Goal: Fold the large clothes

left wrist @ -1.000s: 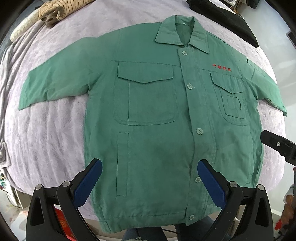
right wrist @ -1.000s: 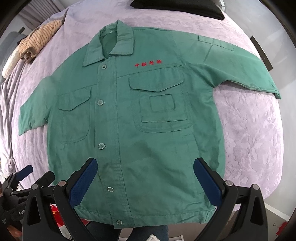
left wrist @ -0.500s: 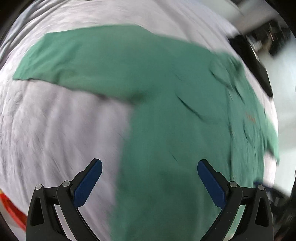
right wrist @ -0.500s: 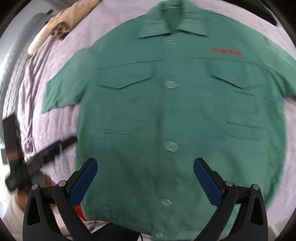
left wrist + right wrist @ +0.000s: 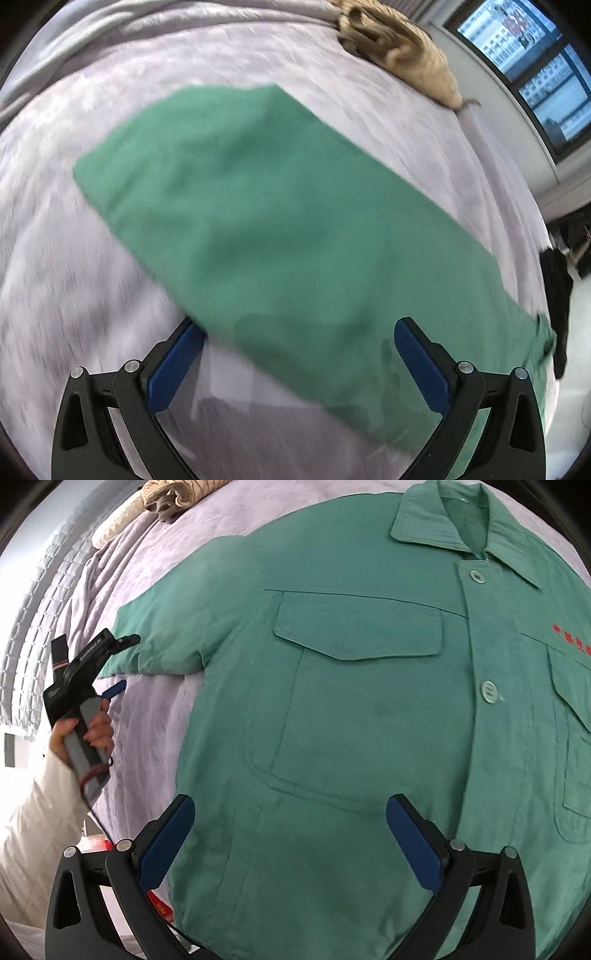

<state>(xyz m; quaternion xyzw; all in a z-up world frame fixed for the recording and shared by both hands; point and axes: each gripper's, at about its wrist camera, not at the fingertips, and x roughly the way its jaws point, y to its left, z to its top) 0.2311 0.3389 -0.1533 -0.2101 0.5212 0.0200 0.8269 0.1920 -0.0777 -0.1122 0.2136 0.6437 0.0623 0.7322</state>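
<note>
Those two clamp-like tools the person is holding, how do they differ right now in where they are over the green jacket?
The left gripper is out at the jacket's sleeve, near its cuff end, while the right gripper hangs over the jacket's body, below the flapped chest pocket. The left gripper's view is motion-blurred; the right gripper's view is fairly sharp. Both have blue-padded fingers, spread wide open, gripping nothing.

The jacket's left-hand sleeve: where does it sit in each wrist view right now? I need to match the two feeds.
Left wrist: the sleeve fills the centre as a green band running from upper left to lower right, cuff end at upper left.
Right wrist: the sleeve lies at centre left, with the left gripper at its cuff.
Shared landmark: the striped beige bundle at the top of the purple bedspread.
</note>
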